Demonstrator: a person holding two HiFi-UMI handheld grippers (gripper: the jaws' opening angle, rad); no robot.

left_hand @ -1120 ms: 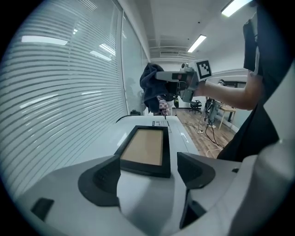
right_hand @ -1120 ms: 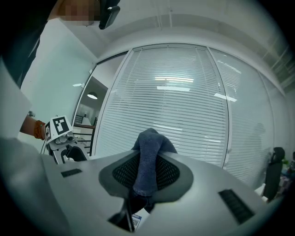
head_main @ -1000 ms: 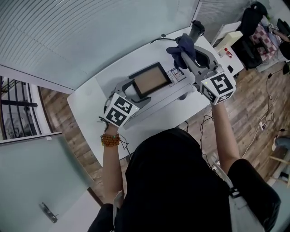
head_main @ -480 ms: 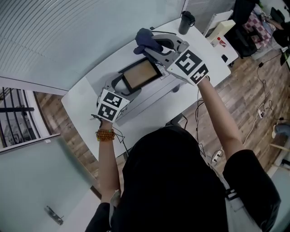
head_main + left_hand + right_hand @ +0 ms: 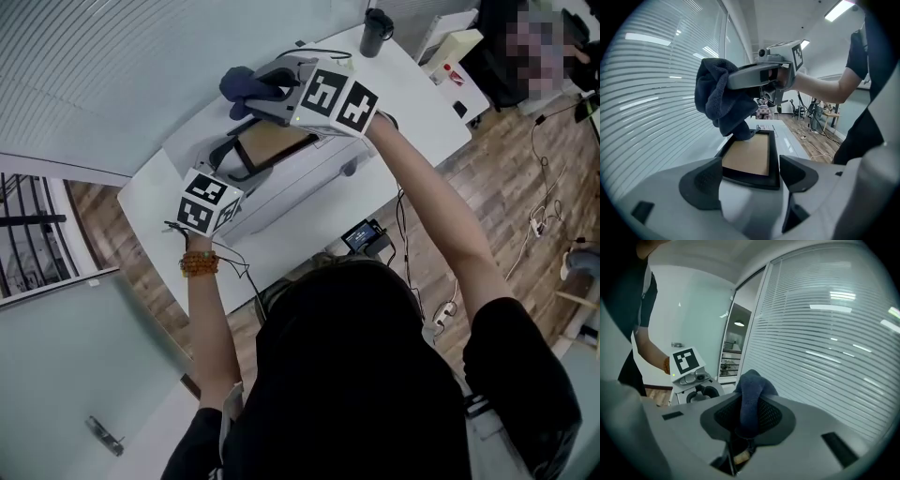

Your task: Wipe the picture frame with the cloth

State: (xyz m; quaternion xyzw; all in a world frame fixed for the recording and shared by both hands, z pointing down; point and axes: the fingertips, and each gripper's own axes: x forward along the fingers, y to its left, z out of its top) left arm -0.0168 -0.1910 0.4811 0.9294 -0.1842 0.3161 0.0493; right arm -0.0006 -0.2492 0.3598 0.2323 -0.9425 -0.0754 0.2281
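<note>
- The picture frame [image 5: 747, 157] is a flat rectangle with a black rim and a plain tan middle. It lies on the worktop, with its near end between the jaws of the left gripper.
- The cloth [image 5: 719, 98] is dark blue, thick and fluffy, and bunched up in a soft lump. Its lowest bit touches the far left corner of the frame.
- The worktop [image 5: 412, 103] is white, smooth and shiny, with rounded corners. A tall dark cup [image 5: 377, 31] stands at its far end, well apart from the frame.
- The floor [image 5: 506, 187] is made of brown wood planks. Behind the worktop is a pale glass wall [image 5: 112, 75] with thin lines running across it.
- The left gripper [image 5: 751, 176] has its jaws wide, and they have just been closing a little. Its dark pads sit against the two long sides of the frame and hold it.
- The right gripper [image 5: 750, 416] pinches the cloth tight between its jaws. That arm reaches out over the frame, and the gripper tips down a bit.
- A bead bracelet [image 5: 199, 264] is round the left wrist.
</note>
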